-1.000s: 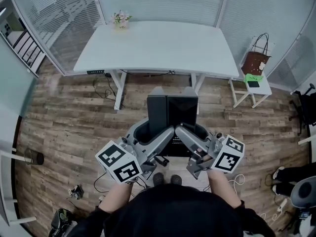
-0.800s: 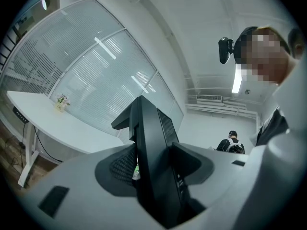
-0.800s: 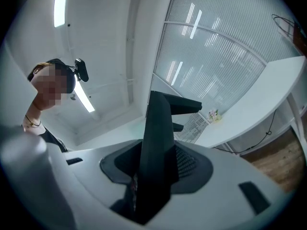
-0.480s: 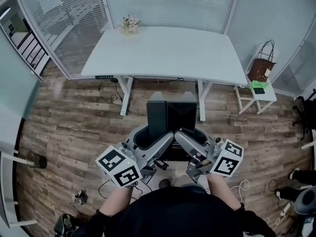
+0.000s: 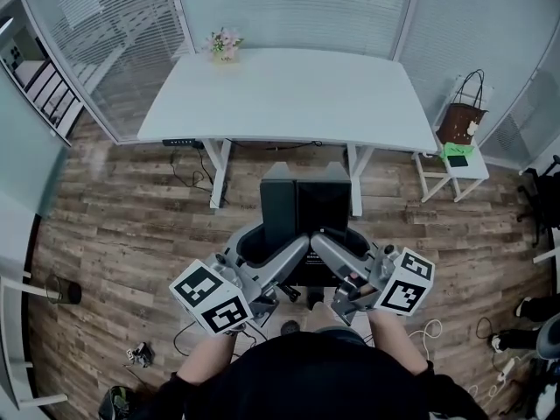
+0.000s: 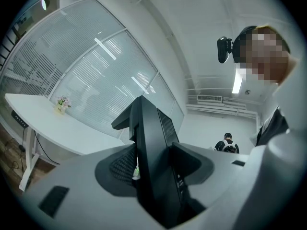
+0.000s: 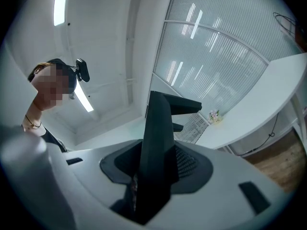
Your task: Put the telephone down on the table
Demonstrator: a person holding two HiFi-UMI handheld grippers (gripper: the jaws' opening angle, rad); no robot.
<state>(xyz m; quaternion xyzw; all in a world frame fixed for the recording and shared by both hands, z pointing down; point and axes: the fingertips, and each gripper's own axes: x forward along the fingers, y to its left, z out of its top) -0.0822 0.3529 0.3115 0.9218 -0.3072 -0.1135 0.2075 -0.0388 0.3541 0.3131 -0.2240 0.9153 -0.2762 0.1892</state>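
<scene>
- Fingers [image 6: 76, 181] of the left gripper [image 6: 156, 169] were pressed on a flat black telephone [image 6: 151, 143], one finger on each side of it.
- Fingers [image 7: 230, 186] of the right gripper [image 7: 153, 166] pinched the same telephone the same way, and the black slab stood up tall between them.
- Seen from the head view, the telephone [image 5: 306, 204] sat right in the middle, with the left gripper holding its left side and the right gripper holding its right side.
- Both grippers came in from the sides and met at the telephone, just in front of the person's body.
- The telephone was up in the air over the wooden floor [image 5: 131, 226], held only by the two grippers.
- The white table [image 5: 289, 94] was ahead of it, and the telephone was not resting on the tabletop.
- A small pot of flowers [image 5: 224, 44] stood at the far edge of the table.
- A brown bag [image 5: 459, 116] sat on a little white stool [image 5: 472, 166] off to the right, well apart from the telephone.
</scene>
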